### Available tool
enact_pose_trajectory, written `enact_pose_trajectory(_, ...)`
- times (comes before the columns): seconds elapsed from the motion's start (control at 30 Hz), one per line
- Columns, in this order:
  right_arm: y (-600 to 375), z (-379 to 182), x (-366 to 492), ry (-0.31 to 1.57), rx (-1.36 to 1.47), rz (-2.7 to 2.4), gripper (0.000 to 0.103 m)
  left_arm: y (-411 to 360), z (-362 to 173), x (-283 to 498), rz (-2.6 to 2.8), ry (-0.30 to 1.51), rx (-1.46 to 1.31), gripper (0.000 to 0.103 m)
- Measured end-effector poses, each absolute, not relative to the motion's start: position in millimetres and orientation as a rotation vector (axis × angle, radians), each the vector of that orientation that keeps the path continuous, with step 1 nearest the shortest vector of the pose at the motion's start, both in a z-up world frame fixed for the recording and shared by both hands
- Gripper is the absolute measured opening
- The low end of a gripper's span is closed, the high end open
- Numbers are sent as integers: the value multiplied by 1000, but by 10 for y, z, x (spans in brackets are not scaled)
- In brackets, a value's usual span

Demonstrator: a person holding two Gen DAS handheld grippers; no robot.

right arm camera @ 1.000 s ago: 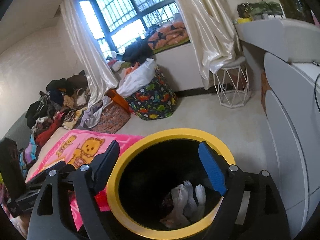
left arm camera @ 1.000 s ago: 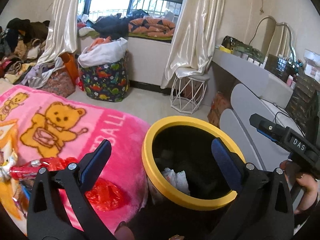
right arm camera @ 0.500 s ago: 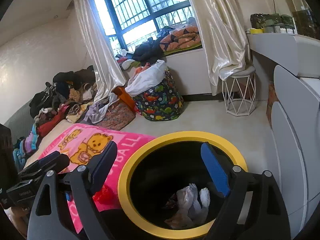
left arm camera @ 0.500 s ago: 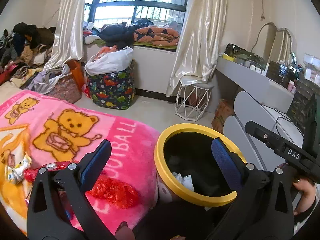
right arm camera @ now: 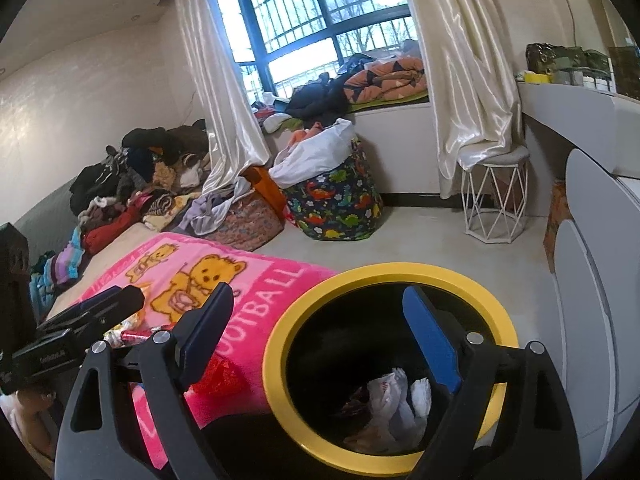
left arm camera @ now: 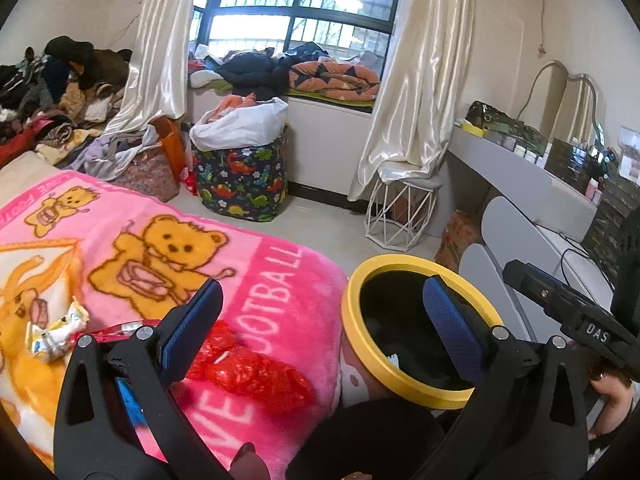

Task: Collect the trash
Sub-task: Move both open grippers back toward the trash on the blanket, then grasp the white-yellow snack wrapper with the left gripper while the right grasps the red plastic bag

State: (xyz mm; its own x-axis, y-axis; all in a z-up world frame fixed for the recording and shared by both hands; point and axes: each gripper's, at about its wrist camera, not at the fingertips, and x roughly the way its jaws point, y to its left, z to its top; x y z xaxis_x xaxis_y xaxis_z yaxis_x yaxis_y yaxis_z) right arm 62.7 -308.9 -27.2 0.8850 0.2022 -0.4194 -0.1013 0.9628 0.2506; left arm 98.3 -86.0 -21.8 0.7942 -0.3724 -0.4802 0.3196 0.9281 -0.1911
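Two wrappers (left arm camera: 256, 372) on blanket (left arm camera: 256, 264) beside bin (left arm camera: 356, 344).

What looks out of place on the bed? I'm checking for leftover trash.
A crumpled red wrapper and a small white-yellow wrapper lie on the pink blanket, beside the yellow-rimmed bin, not in it.

Both wrist views face the window, sharing bin (left arm camera: 416, 390) and blanket (right arm camera: 256, 280)
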Motion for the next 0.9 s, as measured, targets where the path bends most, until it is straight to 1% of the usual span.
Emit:
enact_pose_trajectory(0.17,-2939,-253,646,462,202,193,84,-681,-229,1000,-322,518,-90,92)
enact_pose_trajectory(0.33,-2767,-184,633,454,178,217,86,-438,-228,1012,-298,517,-155,92)
enact_pose_trajectory(0.43,-2644,-180,639,454,158,232,86,-318,-234,1017,-287,513,-147,92)
enact_pose_trajectory(0.9,-2239,-249,845,520,100,299,86,338,-279,1055,-156,496,-207,92)
